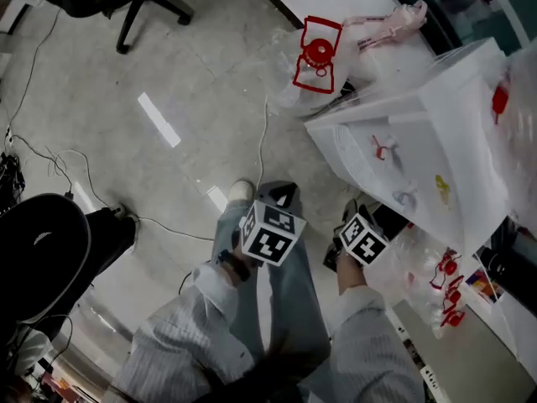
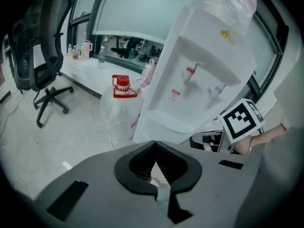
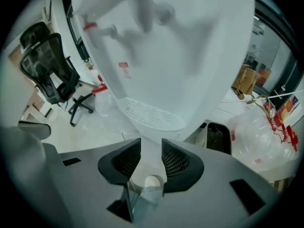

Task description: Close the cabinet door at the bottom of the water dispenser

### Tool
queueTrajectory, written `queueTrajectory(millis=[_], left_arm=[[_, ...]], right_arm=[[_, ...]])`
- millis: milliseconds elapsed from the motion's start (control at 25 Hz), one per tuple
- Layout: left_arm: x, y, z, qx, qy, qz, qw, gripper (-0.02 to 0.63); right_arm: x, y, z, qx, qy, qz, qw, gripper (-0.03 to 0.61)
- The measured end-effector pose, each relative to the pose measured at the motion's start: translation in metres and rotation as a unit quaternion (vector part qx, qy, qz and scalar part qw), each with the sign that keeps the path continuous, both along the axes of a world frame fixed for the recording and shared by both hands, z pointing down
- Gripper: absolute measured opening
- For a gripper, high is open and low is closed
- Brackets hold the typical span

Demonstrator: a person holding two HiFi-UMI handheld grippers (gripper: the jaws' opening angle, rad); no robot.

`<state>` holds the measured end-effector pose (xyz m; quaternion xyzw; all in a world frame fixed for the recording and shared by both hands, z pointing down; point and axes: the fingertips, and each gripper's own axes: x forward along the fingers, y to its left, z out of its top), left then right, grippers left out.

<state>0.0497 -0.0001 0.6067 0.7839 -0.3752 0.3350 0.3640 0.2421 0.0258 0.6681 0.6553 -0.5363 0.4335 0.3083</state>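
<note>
The white water dispenser (image 1: pixel 419 133) stands at the right of the head view, its taps and drip tray (image 3: pixel 151 113) facing me. My left gripper (image 1: pixel 283 195) hangs in front of it with its marker cube on top. In the left gripper view the left gripper (image 2: pixel 155 146) is shut, tips touching with nothing between them. My right gripper (image 1: pixel 351 211) is closer to the dispenser's base. In the right gripper view the right gripper (image 3: pixel 151 148) is open and empty, aimed just below the tray. I cannot make out the cabinet door; a dark framed opening (image 3: pixel 216 137) shows low beside the dispenser.
An empty water bottle with a red cap (image 1: pixel 317 57) lies on the floor left of the dispenser. An office chair (image 2: pixel 40 65) stands farther left. Cables (image 1: pixel 50 162) trail over the floor. Bagged items with red caps (image 1: pixel 447 288) lie right of my legs.
</note>
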Motion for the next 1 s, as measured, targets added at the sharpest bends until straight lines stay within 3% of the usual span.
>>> queueTrajectory(millis=[200, 400, 520, 720, 1000], left_arm=[[-0.007, -0.013, -0.082, 0.025, 0.018, -0.009, 0.9995, 0.011], [-0.002, -0.036, -0.17, 0.084, 0.042, -0.001, 0.9956, 0.011], [0.005, -0.041, -0.217, 0.11, 0.058, 0.002, 0.9922, 0.011], [0.019, -0.043, -0.293, 0.164, 0.084, 0.012, 0.9827, 0.011], [0.033, -0.035, -0.38, 0.235, 0.123, 0.029, 0.9637, 0.011]], right_arm=[[-0.057, -0.024, -0.101, 0.07, -0.063, -0.05, 0.994, 0.138], [-0.097, -0.064, -0.209, 0.178, -0.121, -0.084, 0.973, 0.135], [-0.114, -0.075, -0.276, 0.232, -0.17, -0.09, 0.953, 0.133], [-0.132, -0.073, -0.376, 0.311, -0.219, -0.147, 0.913, 0.127], [-0.135, -0.056, -0.478, 0.38, -0.264, -0.227, 0.857, 0.08]])
